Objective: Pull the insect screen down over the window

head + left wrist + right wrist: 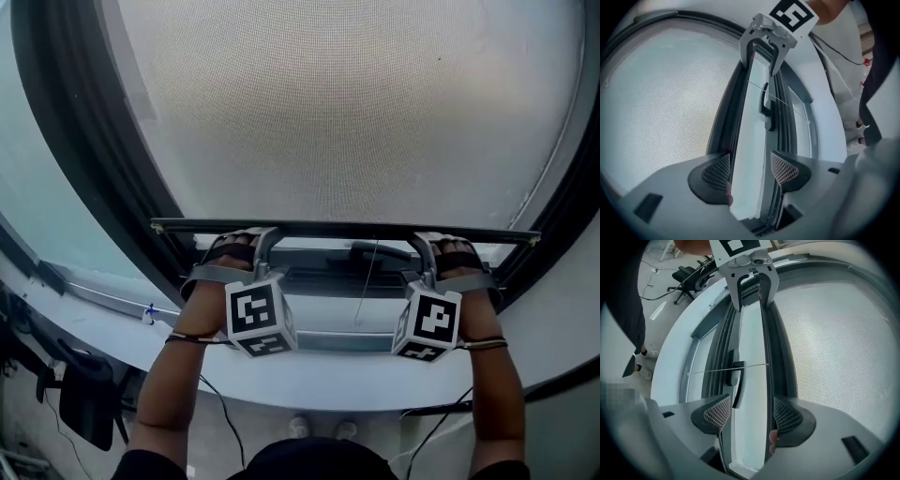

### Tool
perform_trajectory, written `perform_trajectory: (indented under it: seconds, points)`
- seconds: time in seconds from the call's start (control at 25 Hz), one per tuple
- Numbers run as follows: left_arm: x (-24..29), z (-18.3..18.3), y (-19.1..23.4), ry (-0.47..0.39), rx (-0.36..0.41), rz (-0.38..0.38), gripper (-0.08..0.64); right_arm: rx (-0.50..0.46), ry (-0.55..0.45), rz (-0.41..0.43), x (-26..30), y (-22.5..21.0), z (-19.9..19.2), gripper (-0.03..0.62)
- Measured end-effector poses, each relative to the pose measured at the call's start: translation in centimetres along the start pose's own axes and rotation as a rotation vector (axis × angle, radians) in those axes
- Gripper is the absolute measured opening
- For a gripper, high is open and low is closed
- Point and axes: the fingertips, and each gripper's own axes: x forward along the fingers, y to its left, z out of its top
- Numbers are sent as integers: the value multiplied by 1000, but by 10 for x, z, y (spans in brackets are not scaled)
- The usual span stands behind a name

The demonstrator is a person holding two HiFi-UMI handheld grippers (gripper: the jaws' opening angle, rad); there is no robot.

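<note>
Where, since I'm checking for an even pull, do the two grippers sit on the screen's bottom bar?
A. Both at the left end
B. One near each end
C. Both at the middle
B: in the head view the left gripper sits near the left end of the bar and the right gripper near its right end, with the cord hanging between them.

Grey fine-mesh insect screen (pixel 347 112) sat almost fully down, its thin black bottom bar (pixel 347 228) level, just above the window's dark lower frame (pixel 328 281).
</note>
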Motion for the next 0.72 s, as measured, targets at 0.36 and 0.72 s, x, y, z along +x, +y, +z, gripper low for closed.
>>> perform_trajectory:
  seconds: [0.36,0.72]
  points:
    - [26,-7,-49,-30,-50,-74,275,32,-15,70,25,51,1,290]
    - [32,-12,-63,46,-33,-94,275,67,5,131,29,67,2,290]
